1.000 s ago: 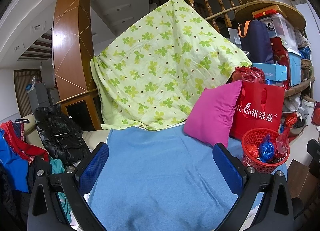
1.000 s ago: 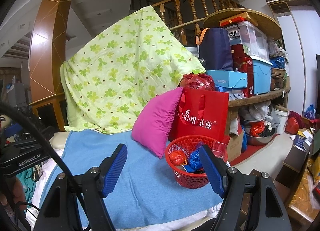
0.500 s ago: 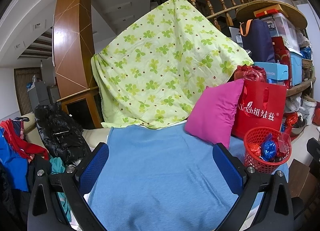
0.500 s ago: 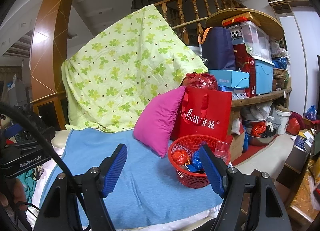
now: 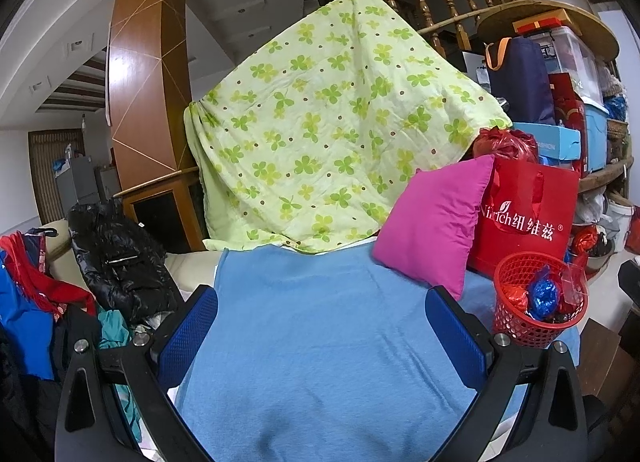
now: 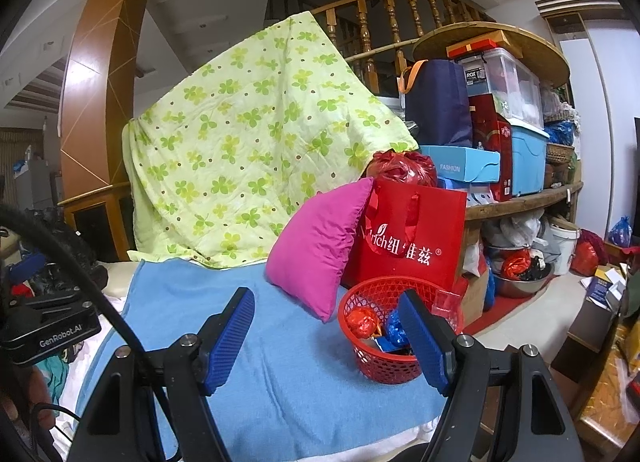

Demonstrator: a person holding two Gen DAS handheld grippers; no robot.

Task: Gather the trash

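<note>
Trash wrappers (image 6: 362,321), crumpled with no clear long axis, sit in the upright red basket (image 6: 384,362) at the blue blanket's (image 6: 288,374) right edge. Left tongs (image 5: 322,326) and right tongs (image 6: 326,336) gape empty, unmoved since earlier.

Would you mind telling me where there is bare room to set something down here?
The blue towel is bare from the green quilt forward. Its right end is crowded by the pink cushion, red basket and red bag.
</note>
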